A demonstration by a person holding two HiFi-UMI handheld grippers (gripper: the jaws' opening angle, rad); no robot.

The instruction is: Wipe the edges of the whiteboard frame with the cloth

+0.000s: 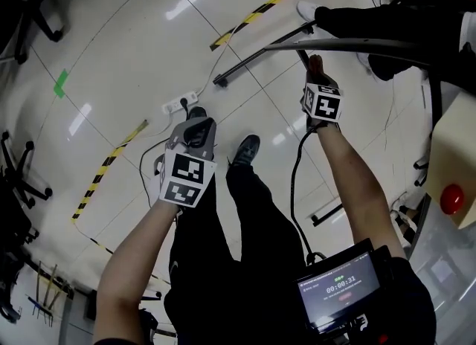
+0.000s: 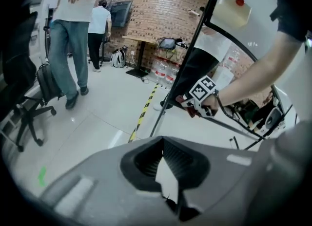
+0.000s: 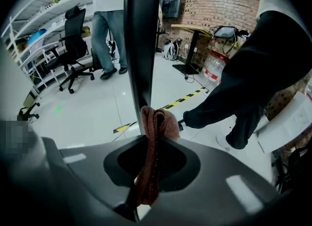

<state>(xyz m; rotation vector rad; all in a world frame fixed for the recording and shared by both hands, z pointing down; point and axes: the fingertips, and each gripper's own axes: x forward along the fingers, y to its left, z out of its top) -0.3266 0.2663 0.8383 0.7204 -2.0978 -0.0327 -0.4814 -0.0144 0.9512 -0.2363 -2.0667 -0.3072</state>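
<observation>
The right claw [image 3: 146,191] was clamped on a folded reddish cloth [image 3: 154,137]. The cloth's bunched top stood out just ahead of the jaws and pressed against the dark bar of the whiteboard frame [image 3: 141,40]. Held that way, the cloth and not the plastic met the frame, which suits rubbing along its edge. The bar ran on above and ahead of the claw, so a stroke would probably follow it. Open floor [image 3: 87,108] lay to either side. A person's dark trouser leg [image 3: 239,91] stood off to the claw's right, near enough to mind on a wide swing.

The left claw [image 2: 175,198] held nothing. Its jaws were drawn together, with only a sliver of floor showing between them. It hung low and well apart from the frame, apparently parked out of the way. Ahead and to its right, the frame's thin bar slanted upward with the right claw against it. Seen from above, a cable [image 1: 295,180] trailed beside the right forearm and could snag.
</observation>
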